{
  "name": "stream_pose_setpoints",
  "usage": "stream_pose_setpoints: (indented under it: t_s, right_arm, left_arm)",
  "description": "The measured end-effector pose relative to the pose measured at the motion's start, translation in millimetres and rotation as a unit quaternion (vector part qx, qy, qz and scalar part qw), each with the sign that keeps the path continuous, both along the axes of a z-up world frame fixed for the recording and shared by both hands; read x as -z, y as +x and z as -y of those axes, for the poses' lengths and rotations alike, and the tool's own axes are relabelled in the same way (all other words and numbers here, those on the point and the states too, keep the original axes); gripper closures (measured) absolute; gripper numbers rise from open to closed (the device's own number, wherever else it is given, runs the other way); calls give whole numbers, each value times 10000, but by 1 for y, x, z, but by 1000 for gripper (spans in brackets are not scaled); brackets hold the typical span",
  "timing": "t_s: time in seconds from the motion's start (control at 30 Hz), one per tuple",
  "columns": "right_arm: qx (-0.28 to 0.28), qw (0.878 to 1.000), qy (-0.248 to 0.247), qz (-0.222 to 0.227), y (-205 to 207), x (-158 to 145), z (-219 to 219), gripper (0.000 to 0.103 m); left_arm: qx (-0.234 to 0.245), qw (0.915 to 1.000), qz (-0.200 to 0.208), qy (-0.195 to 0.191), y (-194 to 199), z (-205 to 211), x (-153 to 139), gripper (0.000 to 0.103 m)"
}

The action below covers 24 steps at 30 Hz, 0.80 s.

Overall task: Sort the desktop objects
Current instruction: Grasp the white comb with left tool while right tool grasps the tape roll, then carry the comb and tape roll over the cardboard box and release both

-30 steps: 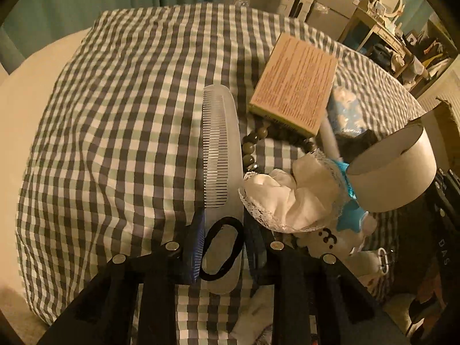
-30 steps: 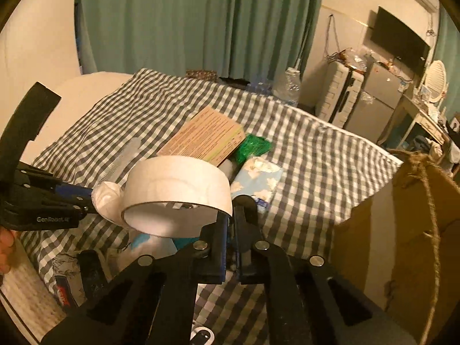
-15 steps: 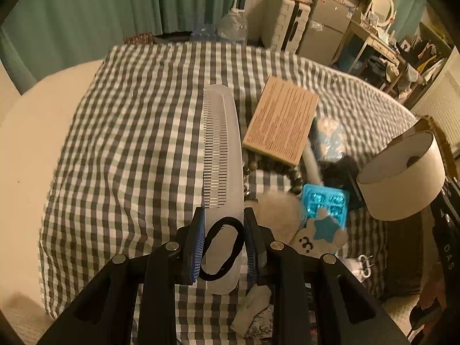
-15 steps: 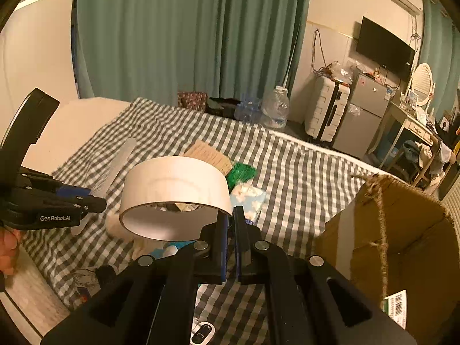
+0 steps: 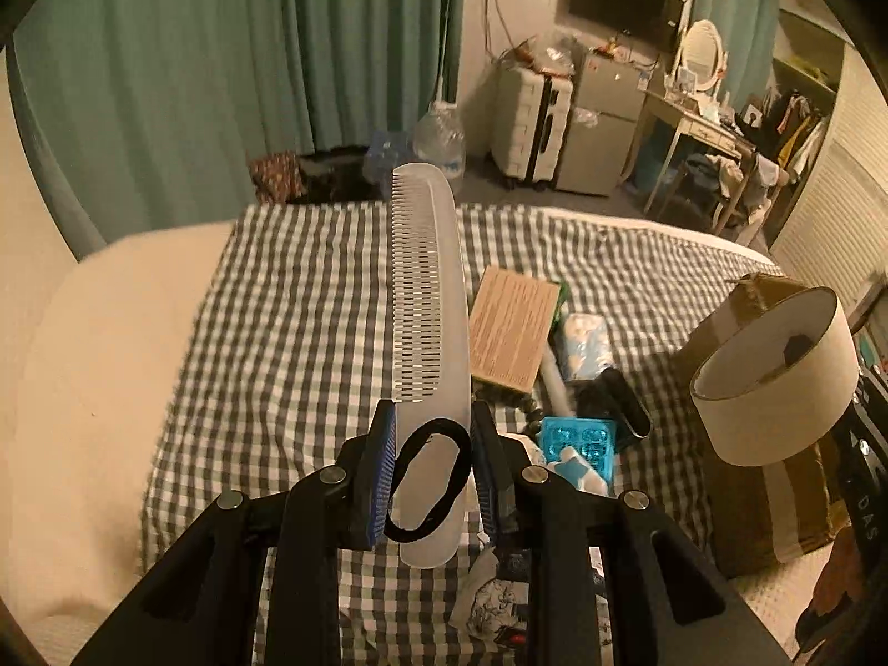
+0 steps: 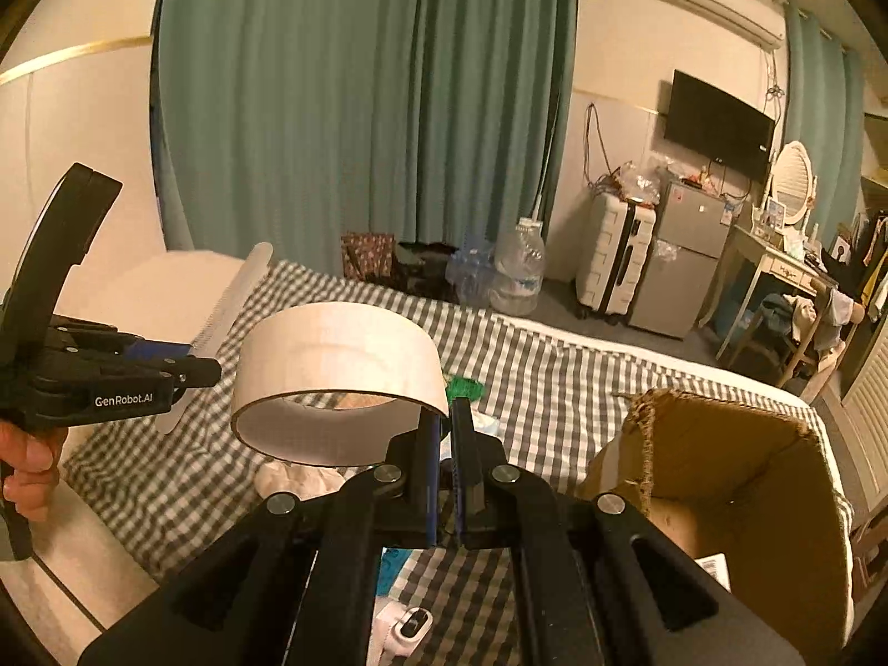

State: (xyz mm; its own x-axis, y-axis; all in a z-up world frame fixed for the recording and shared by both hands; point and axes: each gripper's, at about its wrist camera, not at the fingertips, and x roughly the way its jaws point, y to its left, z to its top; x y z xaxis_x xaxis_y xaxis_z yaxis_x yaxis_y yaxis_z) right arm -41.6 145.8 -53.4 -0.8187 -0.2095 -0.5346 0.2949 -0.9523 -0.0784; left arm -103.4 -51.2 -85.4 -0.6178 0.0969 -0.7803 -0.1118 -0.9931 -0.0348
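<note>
The left gripper (image 5: 433,477) has its jaws pinched on the butt of a pale comb (image 5: 427,299), a black hair tie (image 5: 424,485) looped round that end between the pads. The right gripper (image 6: 441,477) has its jaws nipped tight on the wall of a tape roll (image 6: 338,377), which juts out to their left. Both things hang clear above the bed (image 5: 288,299), where a tan booklet (image 5: 513,330), a blue tray (image 5: 580,444) and other bits lie on the checked cover. To my eye this is the carry step: two picks made, nothing dropped off. Next, each load needs swinging over the open cardboard box (image 6: 716,477) and letting go inside. The left gripper's side reads "GenRobot.AI"; the box's white sticker is probably a barcode, too small to read.
</note>
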Motion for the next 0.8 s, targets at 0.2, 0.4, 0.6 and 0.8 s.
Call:
stream_pose_setpoints:
  t_s: [0.2, 0.4, 0.6, 0.8]
  right_arm:
    - [68, 9998, -56, -191, 24, -22, -3, 100]
    - [120, 9992, -109, -374, 47, -42, -5, 100]
    - [174, 9989, -162, -409, 62, -52, -13, 100]
    - [296, 9980, -251, -505, 73, -62, -27, 100]
  left_arm:
    - [0, 9993, -353, 131, 23, 7, -28, 77]
    - [-31, 9977, -639, 215, 39, 14, -46, 77]
    - [96, 9957, -897, 223, 49, 11, -53, 77]
    - [185, 9934, -1089, 316, 59, 3, -64, 77]
